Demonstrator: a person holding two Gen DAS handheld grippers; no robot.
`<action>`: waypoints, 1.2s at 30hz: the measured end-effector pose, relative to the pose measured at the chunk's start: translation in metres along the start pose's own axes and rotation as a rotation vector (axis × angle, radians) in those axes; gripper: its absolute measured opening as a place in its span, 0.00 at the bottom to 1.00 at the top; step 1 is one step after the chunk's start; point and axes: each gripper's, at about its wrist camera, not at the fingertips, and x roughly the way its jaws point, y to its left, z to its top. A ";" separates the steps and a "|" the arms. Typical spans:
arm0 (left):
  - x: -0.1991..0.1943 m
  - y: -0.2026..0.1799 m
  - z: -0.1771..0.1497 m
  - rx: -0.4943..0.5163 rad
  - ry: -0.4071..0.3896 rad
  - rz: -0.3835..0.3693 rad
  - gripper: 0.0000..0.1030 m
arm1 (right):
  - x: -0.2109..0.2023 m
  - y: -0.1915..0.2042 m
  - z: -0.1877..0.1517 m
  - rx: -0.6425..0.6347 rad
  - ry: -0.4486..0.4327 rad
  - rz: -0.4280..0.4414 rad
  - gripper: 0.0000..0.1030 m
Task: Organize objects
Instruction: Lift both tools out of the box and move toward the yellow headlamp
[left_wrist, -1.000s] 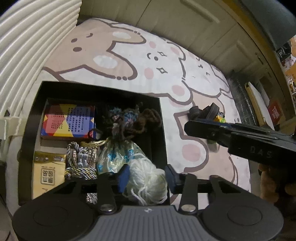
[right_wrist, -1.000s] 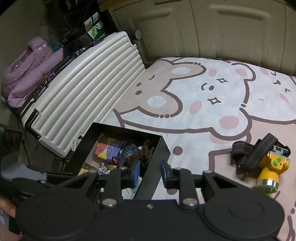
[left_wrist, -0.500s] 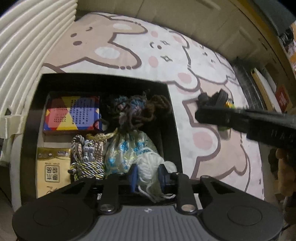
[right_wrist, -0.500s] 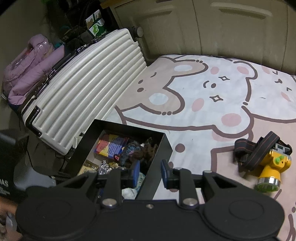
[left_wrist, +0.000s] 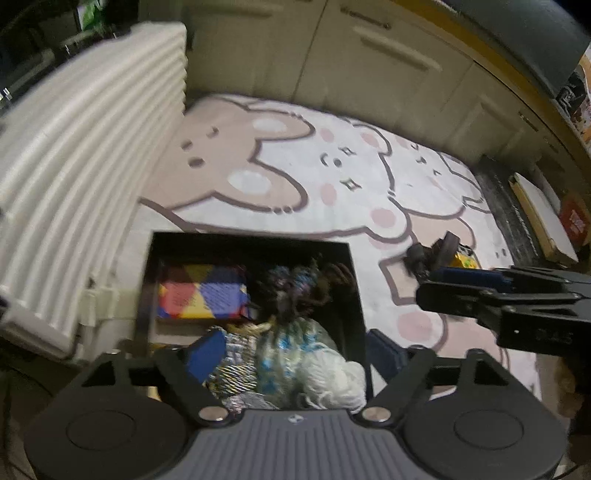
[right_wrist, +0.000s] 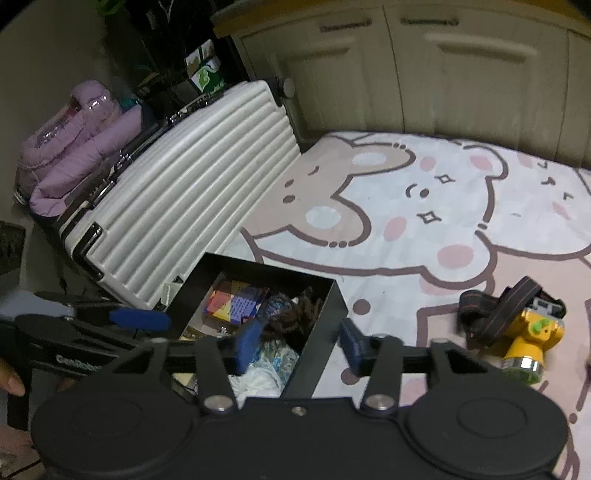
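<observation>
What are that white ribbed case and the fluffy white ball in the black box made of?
The white ribbed suitcase looks like hard moulded plastic, smooth with a slight sheen, with even ridges and shiny metal-looking corner trim. The white ball in the black open box looks like soft yarn or cotton cord: matte, with loose strands showing. The blur leaves the fibre uncertain.

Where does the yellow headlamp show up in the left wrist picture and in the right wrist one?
Left wrist view: the yellow headlamp lies on the rug at middle right, partly hidden behind the other gripper.
Right wrist view: the headlamp lies on the rug at lower right, strap to its left.
Shared landmark: the black box of odds and ends, left of the headlamp in both.
</observation>
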 end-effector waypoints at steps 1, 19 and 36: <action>-0.004 0.000 0.000 0.007 -0.007 0.010 0.88 | -0.002 0.001 0.000 -0.002 -0.002 -0.005 0.55; -0.047 -0.007 -0.007 0.044 -0.101 0.139 1.00 | -0.046 -0.003 -0.013 0.009 -0.040 -0.120 0.89; -0.042 -0.004 -0.012 0.036 -0.092 0.168 1.00 | -0.046 -0.006 -0.019 0.020 -0.014 -0.159 1.00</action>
